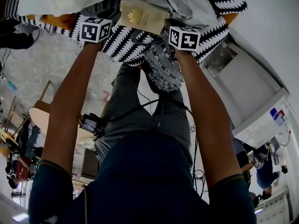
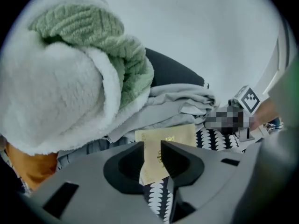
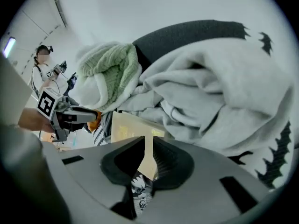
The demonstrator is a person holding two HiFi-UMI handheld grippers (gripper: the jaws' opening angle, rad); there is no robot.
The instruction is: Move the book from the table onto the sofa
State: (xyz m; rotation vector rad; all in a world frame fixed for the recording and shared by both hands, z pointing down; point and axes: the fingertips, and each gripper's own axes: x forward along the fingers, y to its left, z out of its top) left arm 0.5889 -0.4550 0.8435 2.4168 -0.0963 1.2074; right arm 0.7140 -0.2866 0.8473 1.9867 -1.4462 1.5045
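Note:
A thin cream book (image 1: 141,15) with a gold emblem is held between my two grippers over the sofa's black-and-white patterned blanket (image 1: 126,43). My left gripper (image 1: 113,12) grips the book's left edge. In the left gripper view its jaws (image 2: 152,149) are closed on a corner of the book (image 2: 170,136). My right gripper (image 1: 169,26) holds the opposite edge. In the right gripper view its jaws (image 3: 148,148) pinch the book (image 3: 128,127) edge-on. The book's far edge lies against a heap of clothes.
Crumpled grey garments (image 3: 219,92) and a green-and-white fleece (image 2: 70,78) are piled on the sofa against its dark backrest (image 3: 196,31). An orange cushion (image 1: 58,20) shows at the left. A white table (image 1: 252,92) stands at the right. A person (image 3: 42,73) stands far off.

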